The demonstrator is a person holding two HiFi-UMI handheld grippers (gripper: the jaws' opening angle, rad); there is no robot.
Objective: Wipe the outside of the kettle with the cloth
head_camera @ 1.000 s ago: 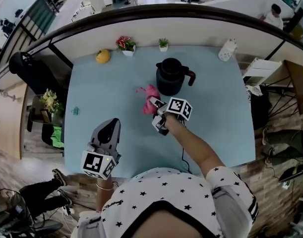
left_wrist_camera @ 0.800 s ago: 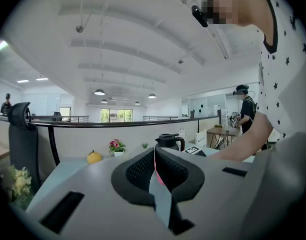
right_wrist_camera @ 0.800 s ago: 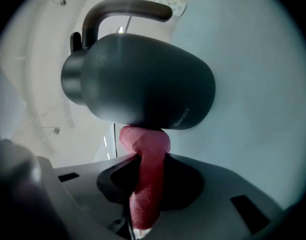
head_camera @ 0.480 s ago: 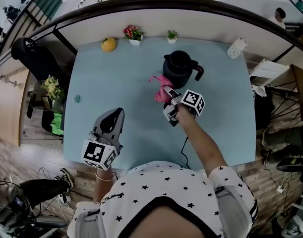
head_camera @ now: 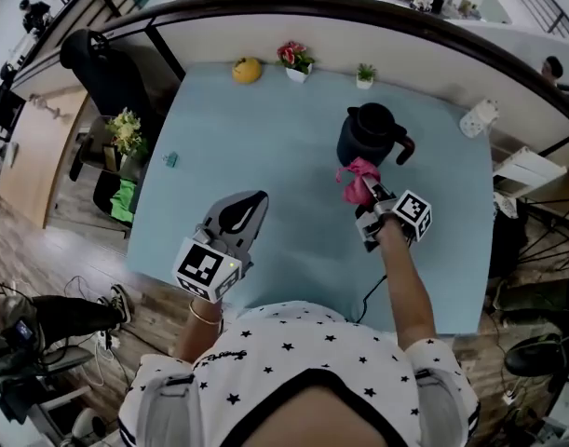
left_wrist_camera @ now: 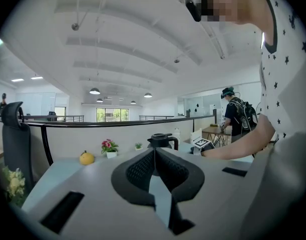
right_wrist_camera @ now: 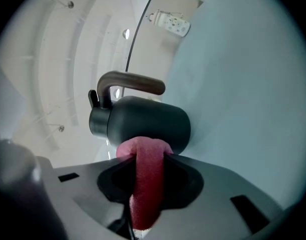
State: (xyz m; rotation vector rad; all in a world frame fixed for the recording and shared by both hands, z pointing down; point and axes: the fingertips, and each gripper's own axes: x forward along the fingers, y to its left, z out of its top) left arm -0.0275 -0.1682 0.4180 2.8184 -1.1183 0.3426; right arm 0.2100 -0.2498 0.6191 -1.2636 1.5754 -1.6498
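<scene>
A dark kettle (head_camera: 370, 132) with a curved handle stands on the light blue table (head_camera: 265, 156), toward the far right. My right gripper (head_camera: 366, 190) is shut on a pink cloth (head_camera: 357, 179), and the cloth's folded end sits against the kettle's near side. In the right gripper view the cloth (right_wrist_camera: 145, 176) runs between the jaws up to the kettle (right_wrist_camera: 140, 124), which fills the middle. My left gripper (head_camera: 239, 218) hovers over the table's near left part with its jaws closed together and nothing in them. The kettle (left_wrist_camera: 162, 141) shows far off past the left gripper (left_wrist_camera: 155, 156).
Along the table's far edge stand a yellow fruit-like object (head_camera: 246, 69), a pot of pink flowers (head_camera: 296, 59) and a small green plant (head_camera: 364, 75). A white power strip (head_camera: 478, 117) lies at the far right corner. A black chair (head_camera: 107, 73) stands left of the table.
The right gripper has carried the pink cloth forward to the kettle's side. The head camera has shifted, so the table sits further right. The left gripper has kept its place.
</scene>
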